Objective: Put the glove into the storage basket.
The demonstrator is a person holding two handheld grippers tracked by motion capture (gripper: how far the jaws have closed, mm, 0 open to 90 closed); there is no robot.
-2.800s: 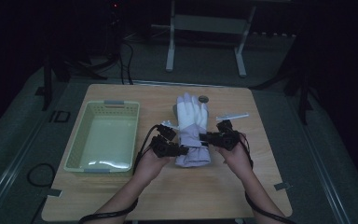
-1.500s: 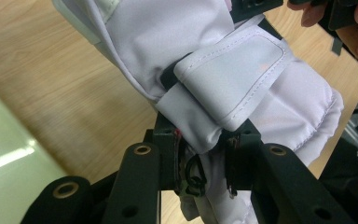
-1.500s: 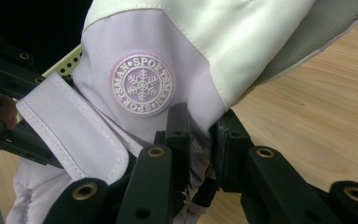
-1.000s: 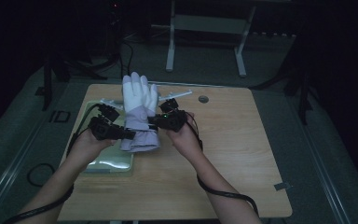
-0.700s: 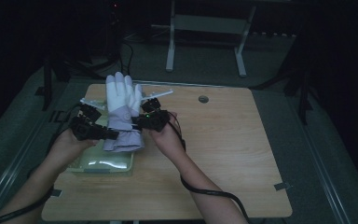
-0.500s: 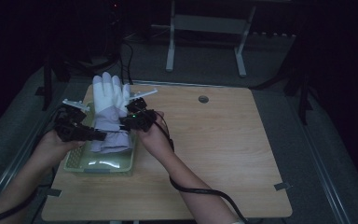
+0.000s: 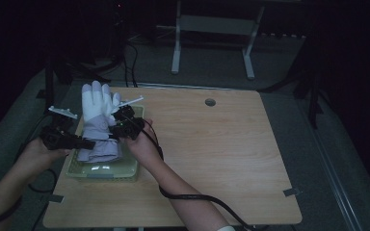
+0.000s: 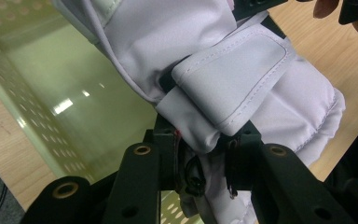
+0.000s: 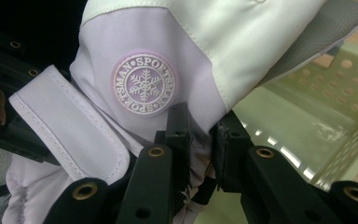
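Between the jaws of the left gripper (image 8: 200, 154), closed tight, sits a fold of the lilac-and-white ski glove (image 7: 98, 126) by its cuff strap; the right gripper (image 9: 200, 135) is clamped on the glove's other edge, below its snowflake badge (image 9: 144, 84). Held so, the glove hangs over the green perforated basket (image 7: 107, 172) at the table's (image 7: 231, 159) left edge

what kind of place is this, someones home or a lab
Most likely a lab or recording studio, not a home: a bare wooden table stands alone in a dark room, cables trail across the grey floor, a metal stand sits behind, and a person works a glove with hand-held grippers.
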